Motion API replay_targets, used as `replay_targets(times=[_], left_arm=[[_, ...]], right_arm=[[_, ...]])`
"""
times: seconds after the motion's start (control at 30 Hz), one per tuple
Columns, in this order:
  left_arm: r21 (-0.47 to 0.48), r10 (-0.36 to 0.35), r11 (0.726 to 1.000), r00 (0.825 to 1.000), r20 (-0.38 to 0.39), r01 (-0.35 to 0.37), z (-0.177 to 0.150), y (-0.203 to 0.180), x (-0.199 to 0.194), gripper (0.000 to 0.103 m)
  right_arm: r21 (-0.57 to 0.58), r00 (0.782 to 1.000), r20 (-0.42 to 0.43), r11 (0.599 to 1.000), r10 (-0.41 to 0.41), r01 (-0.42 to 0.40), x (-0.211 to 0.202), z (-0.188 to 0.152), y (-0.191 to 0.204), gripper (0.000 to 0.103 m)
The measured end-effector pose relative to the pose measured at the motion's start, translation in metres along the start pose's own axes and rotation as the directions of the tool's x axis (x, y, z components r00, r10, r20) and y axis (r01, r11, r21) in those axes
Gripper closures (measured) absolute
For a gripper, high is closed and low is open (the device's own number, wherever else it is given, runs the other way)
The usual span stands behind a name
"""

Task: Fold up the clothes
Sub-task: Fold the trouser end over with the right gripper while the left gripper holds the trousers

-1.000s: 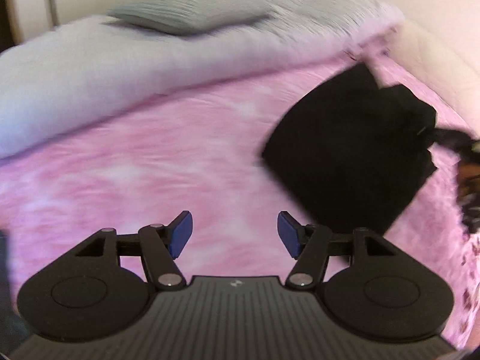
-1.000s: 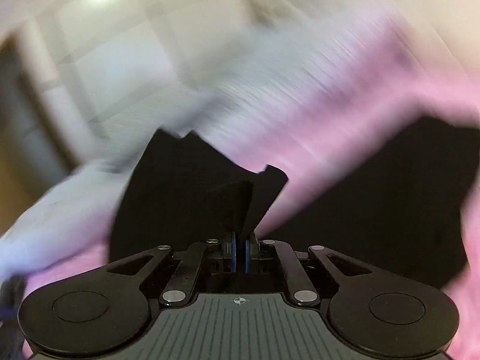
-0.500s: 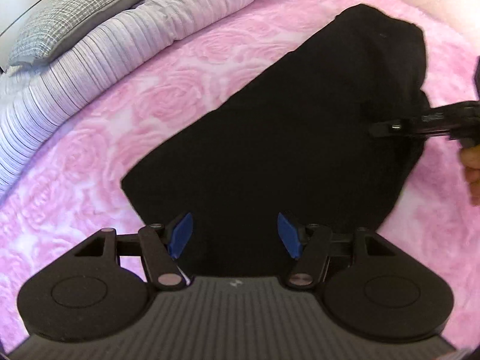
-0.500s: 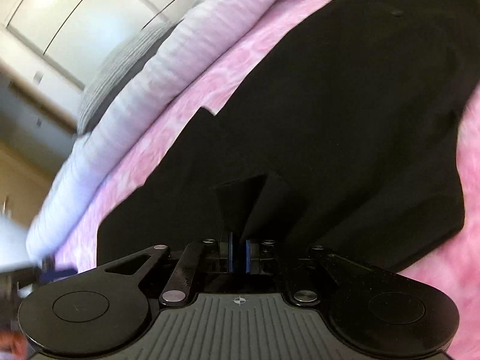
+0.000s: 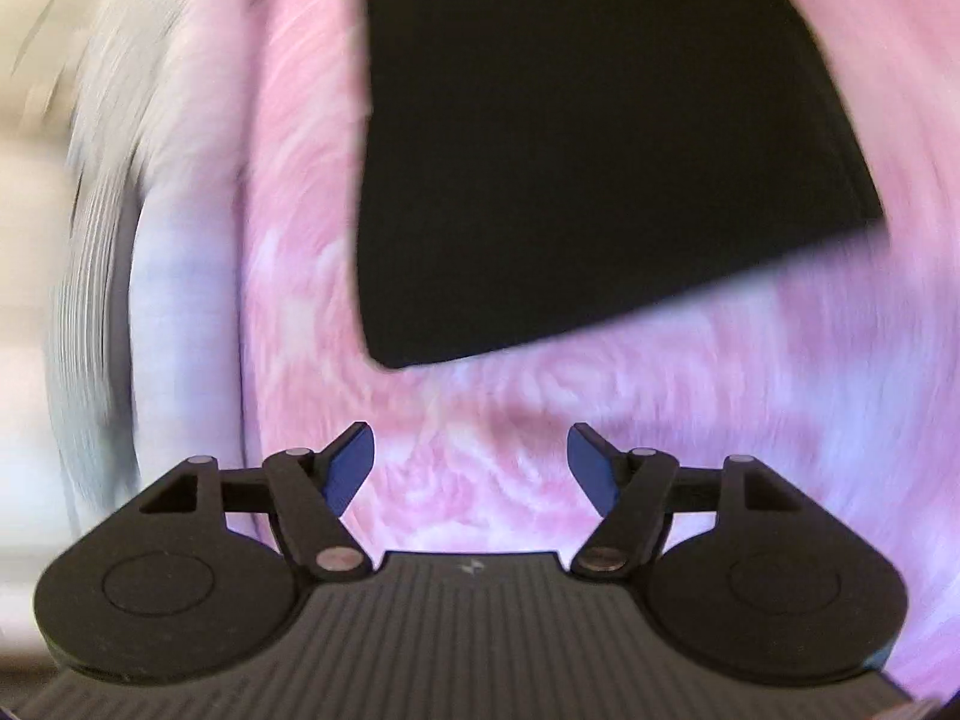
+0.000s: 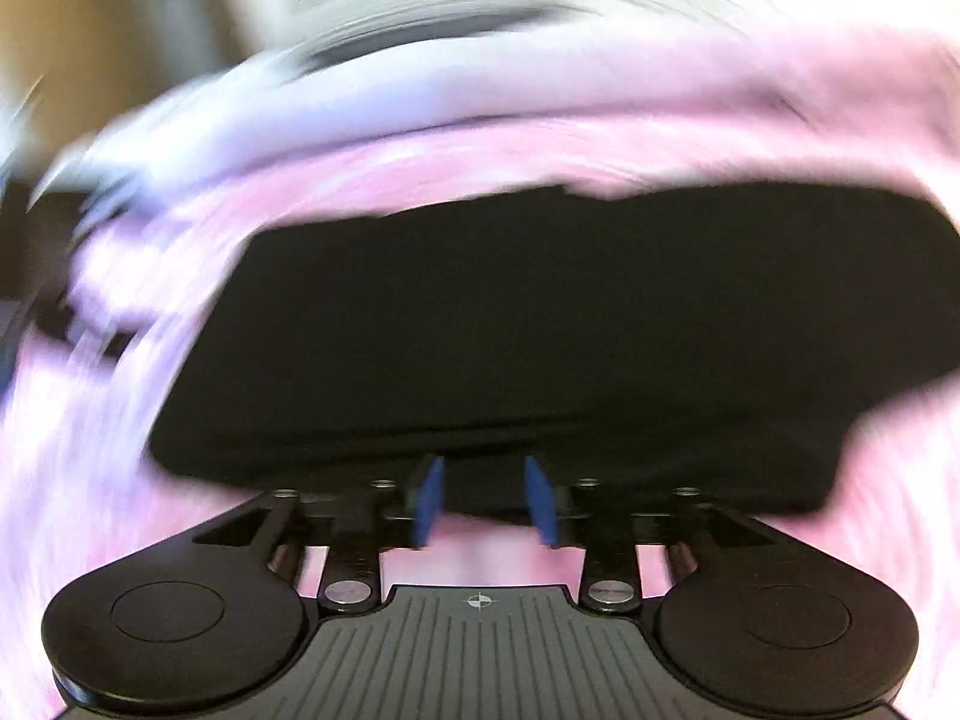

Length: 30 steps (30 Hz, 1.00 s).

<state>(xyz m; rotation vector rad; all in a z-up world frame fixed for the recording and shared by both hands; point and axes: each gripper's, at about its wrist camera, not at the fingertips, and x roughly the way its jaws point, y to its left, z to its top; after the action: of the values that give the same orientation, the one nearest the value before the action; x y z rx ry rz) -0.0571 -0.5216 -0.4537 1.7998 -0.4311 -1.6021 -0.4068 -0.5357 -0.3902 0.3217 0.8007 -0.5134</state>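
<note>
The black garment [image 5: 576, 138] lies flat on the pink bedspread [image 5: 468, 480], its corner at 12 o'clock from the left tongs [image 5: 471, 468], released over bare spread. The right tongs [image 6: 483, 501], released, straddle its near edge. A striped duvet [image 5: 102, 276] blurs at 9 o'clock.

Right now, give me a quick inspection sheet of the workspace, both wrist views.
Surface: pink rose-pattern blanket, motion-blurred in both views.
Job's things: black garment lying flat on the blanket, corner toward the left gripper.
Clutter: nothing seen.
Grippers: left gripper open, over bare blanket, short of the garment; right gripper open, its fingers at the garment's near edge, gripping nothing.
Cables: nothing seen.
Surroundings: pale striped bedding along the blanket's edge; beyond it too blurred to tell.
</note>
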Motion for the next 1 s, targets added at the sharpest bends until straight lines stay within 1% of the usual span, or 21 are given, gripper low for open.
replay_targets(times=[0.07,0.1,0.13,0.17,0.2,0.23,0.27,0.33,0.37,0.5,0.57,0.6,0.67,0.7,0.73,0.77,0.8,0.9,0.93,0.97,1.0], left_arm=[[0.107,0.053,0.992,0.995,0.080,-0.062,-0.007,-0.009,0.008,0.035],[0.158,0.076,0.983,0.990,0.121,-0.095,-0.011,-0.014,0.013,0.033],[0.208,0.097,0.970,0.982,0.164,-0.130,-0.014,-0.018,0.017,0.033],[0.255,0.115,0.953,0.972,0.207,-0.167,-0.018,-0.023,0.021,0.032],[0.299,0.130,0.932,0.959,0.251,-0.205,-0.021,-0.028,0.025,0.032],[0.324,0.138,0.917,0.947,0.290,-0.233,-0.025,-0.029,0.028,0.032],[0.331,0.143,0.910,0.938,0.317,-0.251,-0.029,-0.028,0.030,0.032],[0.329,0.159,0.901,0.921,0.355,-0.283,-0.032,-0.026,0.032,0.035],[0.327,0.160,0.900,0.916,0.368,-0.289,-0.033,-0.025,0.033,0.037],[0.341,0.159,0.886,0.898,0.409,-0.313,-0.029,-0.025,0.038,0.039],[0.340,0.151,0.888,0.895,0.420,-0.309,-0.025,-0.026,0.039,0.040],[0.338,0.143,0.891,0.894,0.424,-0.302,-0.024,-0.025,0.039,0.043],[0.330,0.128,0.898,0.891,0.435,-0.290,-0.025,-0.023,0.038,0.046],[0.325,0.118,0.903,0.891,0.438,-0.280,-0.026,-0.023,0.038,0.052],[0.319,0.107,0.910,0.893,0.437,-0.266,-0.027,-0.023,0.038,0.058],[0.311,0.102,0.915,0.893,0.439,-0.258,-0.029,-0.022,0.039,0.059],[0.302,0.101,0.919,0.892,0.441,-0.253,-0.030,-0.022,0.040,0.060],[0.258,0.100,0.937,0.891,0.444,-0.234,-0.031,-0.019,0.042,0.059],[0.249,0.101,0.941,0.890,0.444,-0.231,-0.032,-0.019,0.042,0.057],[0.244,0.102,0.942,0.889,0.446,-0.231,-0.033,-0.019,0.042,0.057],[0.240,0.104,0.943,0.889,0.447,-0.231,-0.034,-0.019,0.041,0.057]], right_arm=[[-0.184,1.000,0.014,0.983,0.015,-0.012,0.006,-0.003,0.051,0.055],[-0.274,1.000,0.022,0.962,-0.004,0.010,0.012,-0.007,0.075,0.054],[-0.365,0.999,0.033,0.930,-0.030,0.040,0.019,-0.012,0.099,0.053],[-0.452,0.997,0.047,0.889,-0.054,0.069,0.025,-0.017,0.122,0.052],[-0.534,0.994,0.065,0.838,-0.090,0.110,0.033,-0.024,0.142,0.051],[-0.611,0.988,0.087,0.776,-0.130,0.156,0.041,-0.033,0.160,0.051],[-0.650,0.982,0.105,0.736,-0.160,0.189,0.048,-0.040,0.170,0.051],[-0.690,0.968,0.135,0.682,-0.211,0.245,0.059,-0.052,0.180,0.051],[-0.708,0.960,0.152,0.652,-0.236,0.272,0.065,-0.058,0.186,0.051],[-0.734,0.935,0.194,0.588,-0.298,0.340,0.089,-0.053,0.188,0.051],[-0.737,0.928,0.197,0.577,-0.315,0.352,0.095,-0.049,0.189,0.051],[-0.738,0.926,0.197,0.573,-0.322,0.356,0.097,-0.046,0.190,0.051],[-0.744,0.921,0.189,0.562,-0.340,0.361,0.099,-0.045,0.193,0.051],[-0.745,0.922,0.182,0.564,-0.342,0.356,0.096,-0.046,0.194,0.051],[-0.746,0.925,0.173,0.568,-0.339,0.348,0.091,-0.047,0.196,0.051],[-0.746,0.928,0.164,0.573,-0.336,0.339,0.087,-0.048,0.198,0.051],[-0.744,0.937,0.152,0.587,-0.316,0.319,0.083,-0.049,0.200,0.051],[-0.735,0.967,0.127,0.634,-0.221,0.241,0.076,-0.053,0.205,0.050],[-0.744,0.969,0.140,0.624,-0.206,0.240,0.079,-0.053,0.207,0.050],[-0.758,0.967,0.155,0.603,-0.204,0.249,0.084,-0.052,0.208,0.049],[-0.766,0.965,0.163,0.590,-0.207,0.256,0.087,-0.052,0.207,0.049]])
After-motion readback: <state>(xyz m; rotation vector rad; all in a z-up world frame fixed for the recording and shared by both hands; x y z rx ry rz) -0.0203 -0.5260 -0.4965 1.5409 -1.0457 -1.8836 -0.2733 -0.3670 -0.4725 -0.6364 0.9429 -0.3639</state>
